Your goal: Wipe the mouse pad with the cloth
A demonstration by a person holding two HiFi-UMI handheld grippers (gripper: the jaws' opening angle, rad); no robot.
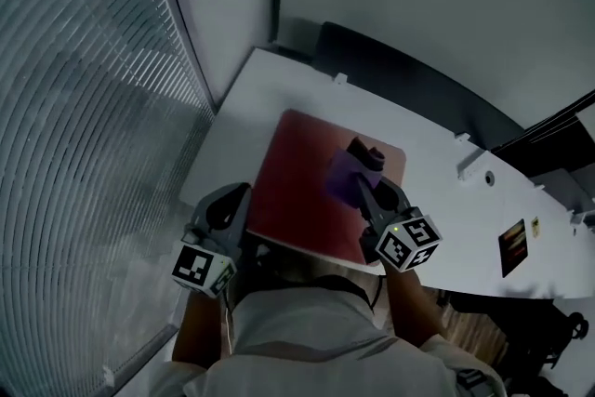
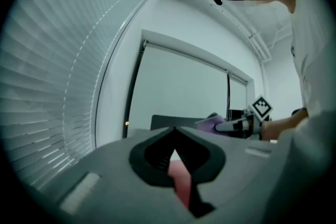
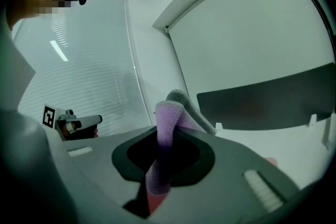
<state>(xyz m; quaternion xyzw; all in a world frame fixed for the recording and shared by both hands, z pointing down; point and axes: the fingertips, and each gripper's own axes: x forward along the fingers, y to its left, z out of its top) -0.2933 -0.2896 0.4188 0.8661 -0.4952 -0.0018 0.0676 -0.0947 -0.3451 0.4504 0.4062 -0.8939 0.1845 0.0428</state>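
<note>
A red mouse pad [image 1: 297, 200] lies on the white table [image 1: 437, 200], its near edge towards me. My right gripper [image 1: 359, 178] hovers over the pad's right half, shut on a purple cloth [image 1: 341, 172]. The right gripper view shows the cloth [image 3: 167, 123] bunched and sticking up from between the jaws of that gripper [image 3: 160, 168]. My left gripper [image 1: 244, 218] sits at the pad's near left edge, jaws together. Only a thin red strip of pad [image 2: 181, 186] shows through the slit in the left gripper [image 2: 176, 136]. From there the cloth [image 2: 210, 123] is visible at the right.
Window blinds [image 1: 84, 107] fill the left side, close to the table's left edge. A dark panel [image 1: 409, 79] runs along the table's far side. A small dark card [image 1: 513, 246] and white fittings [image 1: 472, 165] lie on the table's right part. Cables [image 1: 558, 121] hang at far right.
</note>
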